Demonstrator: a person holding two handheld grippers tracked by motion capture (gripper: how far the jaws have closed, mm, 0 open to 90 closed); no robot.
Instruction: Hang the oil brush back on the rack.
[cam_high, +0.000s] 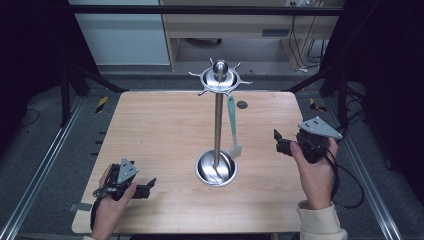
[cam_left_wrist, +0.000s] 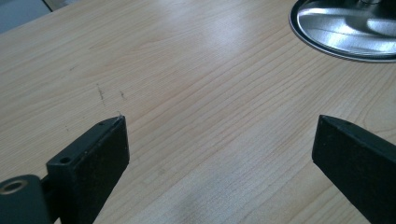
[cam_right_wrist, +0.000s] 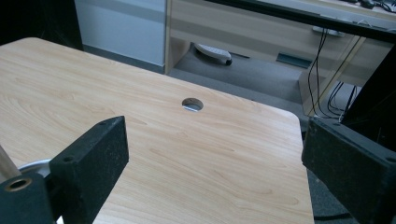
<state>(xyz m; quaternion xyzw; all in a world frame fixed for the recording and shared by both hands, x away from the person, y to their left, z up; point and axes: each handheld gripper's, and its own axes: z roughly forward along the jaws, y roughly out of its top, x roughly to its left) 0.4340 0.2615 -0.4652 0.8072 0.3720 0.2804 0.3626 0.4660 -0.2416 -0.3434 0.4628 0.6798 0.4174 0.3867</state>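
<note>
Wooden table (cam_high: 160, 130), big and bare. Centre: steel utensil stand (cam_high: 218, 125), round base near, hook crown far and high. Teal silicone brush (cam_high: 233, 127) hangs from right-side hook, bristle head low, just above base rim.

Right gripper (cam_high: 278, 140) right of brush, near it, jaws wide apart, holding nothing. Left gripper (cam_high: 149, 186) near-left, low over table, jaws wide too, nothing held.

Likely step: right reaches for brush. Tip: pinch handle mid-length, lift up off hook, avoid knocking pole.
</note>
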